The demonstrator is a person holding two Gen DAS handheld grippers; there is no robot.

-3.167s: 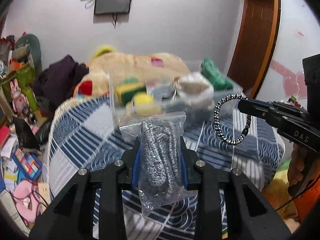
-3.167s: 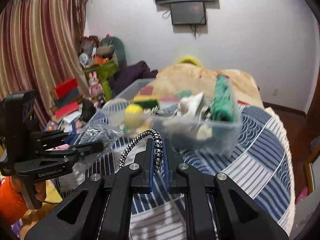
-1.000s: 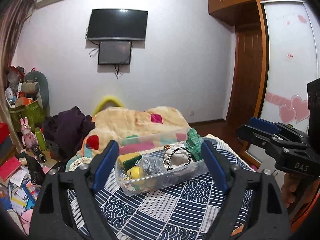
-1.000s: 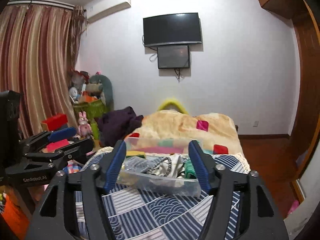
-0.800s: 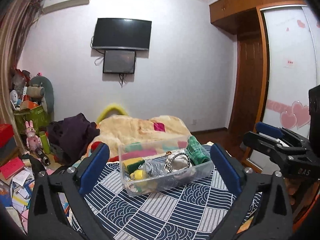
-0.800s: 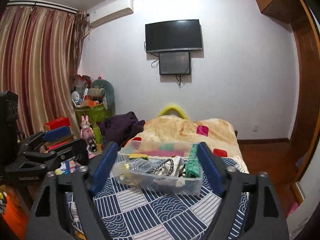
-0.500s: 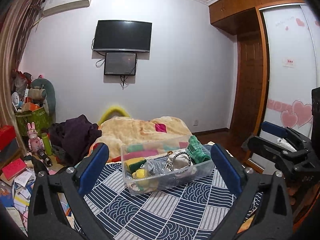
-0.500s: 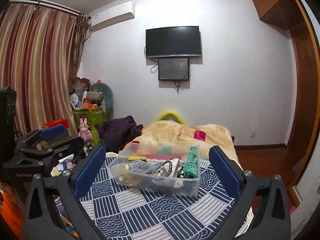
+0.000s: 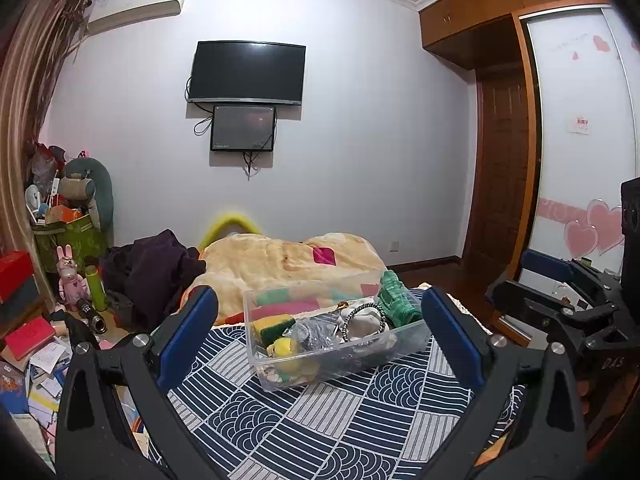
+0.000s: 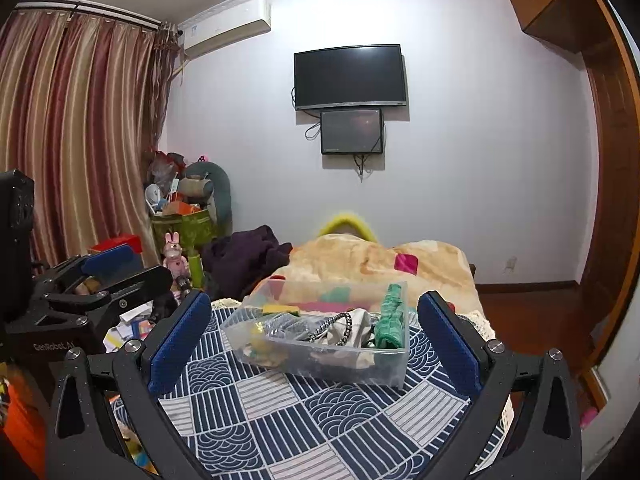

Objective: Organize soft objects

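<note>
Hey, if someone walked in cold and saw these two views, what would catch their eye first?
Probably the clear bin of soft things on the blue patterned bedspread, framed by both wide-open grippers, left and right. A green cloth leans at the bin's right end, with a black-and-white loop lying on top of the pile. Behind, a dark TV hangs on the pale wall.

We see the bin [image 9: 332,364] on the bed cover [image 9: 320,420], cord loop [image 9: 362,320], bagged cloth [image 9: 308,332] and sponge [image 9: 272,328] inside it, blanket [image 9: 288,260] behind, wall screen [image 9: 247,73] beyond.
</note>
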